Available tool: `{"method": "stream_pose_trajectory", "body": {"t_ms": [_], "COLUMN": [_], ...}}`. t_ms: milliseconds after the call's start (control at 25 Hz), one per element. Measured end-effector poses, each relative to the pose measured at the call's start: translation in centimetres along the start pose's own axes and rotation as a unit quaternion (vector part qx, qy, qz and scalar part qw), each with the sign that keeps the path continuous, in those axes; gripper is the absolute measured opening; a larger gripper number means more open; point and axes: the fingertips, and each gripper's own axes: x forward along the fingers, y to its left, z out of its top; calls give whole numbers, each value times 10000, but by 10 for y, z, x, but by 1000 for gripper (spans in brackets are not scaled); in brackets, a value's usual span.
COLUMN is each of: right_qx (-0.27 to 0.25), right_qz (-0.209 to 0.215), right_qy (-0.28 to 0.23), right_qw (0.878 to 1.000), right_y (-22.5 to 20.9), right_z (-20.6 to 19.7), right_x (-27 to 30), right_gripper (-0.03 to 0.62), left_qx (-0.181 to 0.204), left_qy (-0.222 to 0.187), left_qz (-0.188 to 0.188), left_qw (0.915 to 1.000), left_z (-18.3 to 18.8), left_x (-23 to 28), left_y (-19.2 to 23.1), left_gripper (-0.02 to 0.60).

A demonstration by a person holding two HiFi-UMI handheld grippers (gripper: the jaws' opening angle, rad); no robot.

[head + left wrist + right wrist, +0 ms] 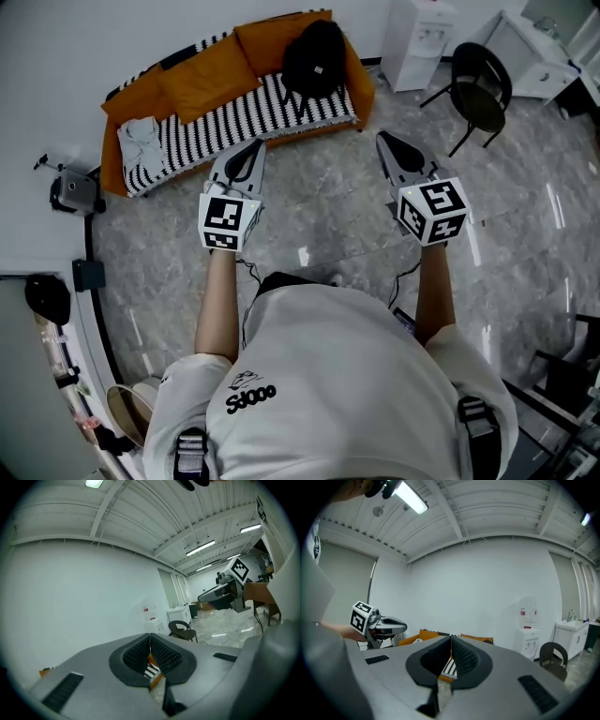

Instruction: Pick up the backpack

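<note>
My left gripper (251, 150) and right gripper (386, 141) are both closed tight, holding nothing. The black backpack (314, 58) slumps on the striped sofa (202, 131) at twelve o'clock, well apart from me. It is likely soft and floppy, so I'd grip its top.

The right gripper (451, 639) has its jaws pressed together, empty. Beyond them stands an orange sofa (476, 640). The left gripper (404, 627) hovers at left.
</note>
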Motion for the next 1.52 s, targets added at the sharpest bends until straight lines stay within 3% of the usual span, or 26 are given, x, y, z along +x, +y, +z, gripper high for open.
{"method": "stream_pose_trajectory", "body": {"t_ms": [520, 920, 1200, 1520], "right_qx": [148, 280, 234, 188], "right_qz": [114, -71, -19, -198], "right_qy": [249, 202, 226, 246], "right_qw": [9995, 9994, 9995, 9993], "right_y": [-38, -51, -63, -91], "right_z": [-22, -21, -19, -8], "right_x": [-21, -16, 15, 89], "right_gripper": [34, 34, 34, 34], "left_qx": [12, -35, -77, -168], "left_qy": [148, 122, 97, 59], "left_qz": [-27, -146, -227, -380], "left_qw": [9999, 9998, 9997, 9991], "left_z": [5, 4, -6, -20], "left_x": [24, 44, 78, 149], "left_y": [-45, -44, -24, 38], "left_gripper": [22, 22, 23, 23]}}
